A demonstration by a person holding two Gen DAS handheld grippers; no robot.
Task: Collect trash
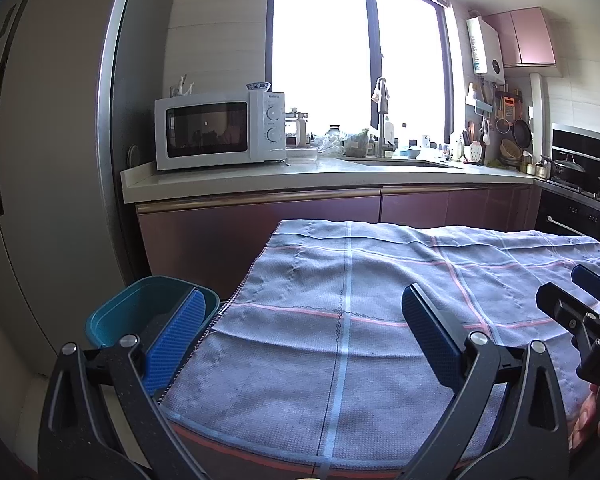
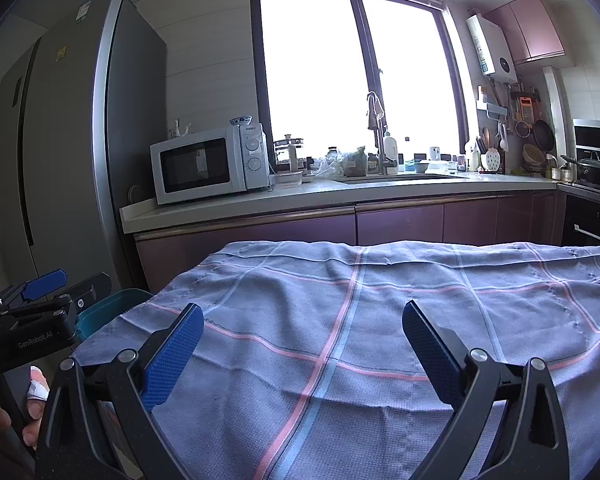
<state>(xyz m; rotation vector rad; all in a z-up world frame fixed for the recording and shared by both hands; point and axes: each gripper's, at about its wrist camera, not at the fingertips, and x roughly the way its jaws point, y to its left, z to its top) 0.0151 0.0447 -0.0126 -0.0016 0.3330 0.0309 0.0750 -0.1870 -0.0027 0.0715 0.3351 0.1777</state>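
Observation:
A grey-blue checked cloth [image 1: 380, 320] covers the table, and I see no piece of trash on it in either view. A teal bin [image 1: 140, 312] stands off the table's left edge; the right wrist view shows its rim [image 2: 108, 306]. My left gripper [image 1: 304, 300] is open over the cloth's left part, its left finger in front of the bin. My right gripper [image 2: 302, 312] is open over the middle of the cloth [image 2: 380, 300], holding nothing. Each gripper also appears in the other's view: right gripper [image 1: 568, 286], left gripper [image 2: 68, 284].
Beyond the table runs a counter [image 1: 300, 180] with a white microwave [image 1: 220, 132], a sink and clutter under a bright window. A tall fridge [image 1: 52, 160] stands at the left, a stove with a pan [image 1: 572, 168] at the right. A hand [image 2: 36, 396] holds the left gripper.

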